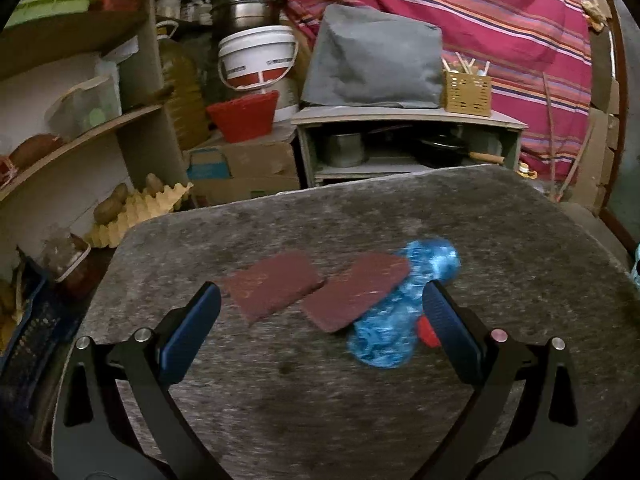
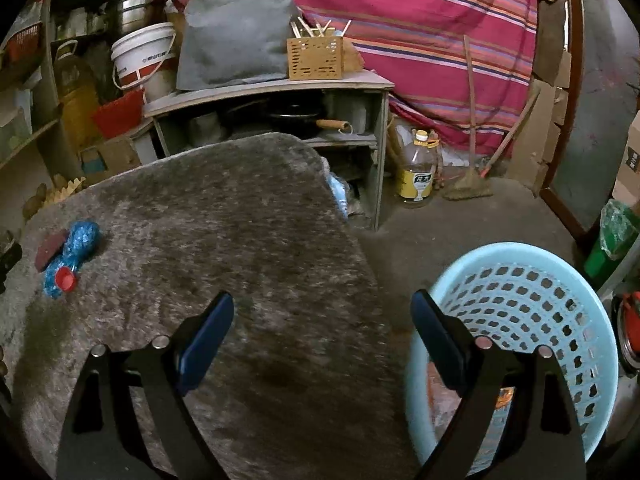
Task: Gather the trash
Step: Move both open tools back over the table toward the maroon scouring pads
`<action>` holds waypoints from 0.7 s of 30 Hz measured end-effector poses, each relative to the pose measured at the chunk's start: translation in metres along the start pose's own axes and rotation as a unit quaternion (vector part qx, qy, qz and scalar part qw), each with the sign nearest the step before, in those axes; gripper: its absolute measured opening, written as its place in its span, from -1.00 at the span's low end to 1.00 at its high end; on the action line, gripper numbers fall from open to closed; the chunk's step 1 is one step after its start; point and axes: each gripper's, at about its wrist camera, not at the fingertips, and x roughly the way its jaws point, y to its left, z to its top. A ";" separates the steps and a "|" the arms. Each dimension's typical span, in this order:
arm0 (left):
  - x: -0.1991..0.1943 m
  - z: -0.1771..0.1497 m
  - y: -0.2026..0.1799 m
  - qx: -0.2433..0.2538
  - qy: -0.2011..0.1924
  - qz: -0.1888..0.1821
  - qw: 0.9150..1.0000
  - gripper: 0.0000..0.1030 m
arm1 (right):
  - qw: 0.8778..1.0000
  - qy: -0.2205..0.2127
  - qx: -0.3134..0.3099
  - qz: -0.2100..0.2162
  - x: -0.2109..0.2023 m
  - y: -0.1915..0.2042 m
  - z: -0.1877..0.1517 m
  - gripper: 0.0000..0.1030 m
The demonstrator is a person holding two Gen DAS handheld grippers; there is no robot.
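Trash: a crumpled blue wrapper (image 1: 394,308) with a red cap (image 2: 65,279) is lying on the grey mat (image 1: 320,400), touching two maroon pads (image 1: 276,286).
Left gripper (image 1: 320,306): jaws are standing apart, empty, hovering over the pads, likely lining up a pick.
Right gripper (image 2: 322,316): jaws are standing wide, empty, straddling the mat's edge.
Basket (image 2: 560,264): is sitting beside the mat, probably ready for drops.

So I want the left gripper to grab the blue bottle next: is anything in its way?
Partly. One maroon pad overlaps the blue bottle on its left side, a second pad lies further left. The left gripper is open above them, nothing else between.
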 end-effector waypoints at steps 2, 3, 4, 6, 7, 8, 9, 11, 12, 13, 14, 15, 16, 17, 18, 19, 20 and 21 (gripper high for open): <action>0.002 0.000 0.010 -0.007 0.002 0.002 1.000 0.89 | 1.000 0.003 -0.004 0.000 0.004 0.008 0.001 0.72; 0.002 0.000 0.015 -0.009 0.004 0.001 1.000 0.89 | 1.000 0.005 -0.005 0.001 0.005 0.010 0.001 0.75; 0.003 0.000 0.021 -0.013 0.006 0.001 1.000 0.89 | 1.000 0.007 -0.006 0.000 0.007 0.013 0.002 0.91; 0.005 -0.001 0.030 -0.021 0.009 0.006 1.000 0.89 | 1.000 0.007 -0.010 -0.002 0.010 0.020 0.003 0.91; 0.005 -0.002 0.036 -0.024 0.010 0.009 1.000 0.89 | 1.000 0.007 -0.013 -0.003 0.010 0.023 0.004 0.92; 0.006 -0.002 0.041 -0.026 0.011 0.011 1.000 0.89 | 1.000 0.007 -0.017 -0.003 0.011 0.027 0.005 0.92; 0.006 -0.002 0.045 -0.027 0.011 0.013 0.999 0.89 | 1.000 0.005 -0.019 -0.003 0.011 0.029 0.006 0.92; 0.007 -0.003 0.055 -0.029 0.011 0.019 0.999 0.89 | 1.000 0.003 -0.022 -0.002 0.012 0.035 0.008 0.92; 0.008 -0.003 0.060 -0.030 0.012 0.022 0.999 0.89 | 1.000 0.003 -0.022 0.000 0.013 0.037 0.009 0.92; 0.009 -0.003 0.063 -0.031 0.013 0.025 0.999 0.89 | 1.000 0.003 -0.022 0.002 0.014 0.039 0.009 0.92; 0.010 -0.003 0.066 -0.033 0.015 0.027 0.999 0.89 | 1.000 0.005 -0.022 0.004 0.015 0.042 0.010 0.92; 0.011 -0.003 0.069 -0.034 0.016 0.029 0.999 0.89 | 1.000 0.007 -0.022 0.005 0.017 0.045 0.010 0.92; 0.012 -0.003 0.073 -0.038 0.019 0.030 0.999 0.89 | 1.000 0.012 -0.023 0.008 0.019 0.049 0.010 0.92; 0.013 -0.003 0.075 -0.038 0.022 0.029 0.999 0.89 | 1.000 0.016 -0.024 0.012 0.021 0.051 0.010 0.91; 0.015 -0.003 0.078 -0.038 0.024 0.029 0.999 0.89 | 0.999 0.018 -0.023 0.014 0.022 0.054 0.010 0.92; 0.016 -0.003 0.080 -0.037 0.024 0.031 0.999 0.89 | 0.999 0.016 -0.023 0.016 0.022 0.056 0.010 0.92; 0.017 -0.003 0.082 -0.036 0.024 0.032 0.999 0.89 | 0.999 0.014 -0.024 0.017 0.022 0.059 0.010 0.92; 0.020 -0.002 0.083 -0.036 0.027 0.033 0.998 0.89 | 0.999 0.012 -0.025 0.019 0.022 0.062 0.010 0.92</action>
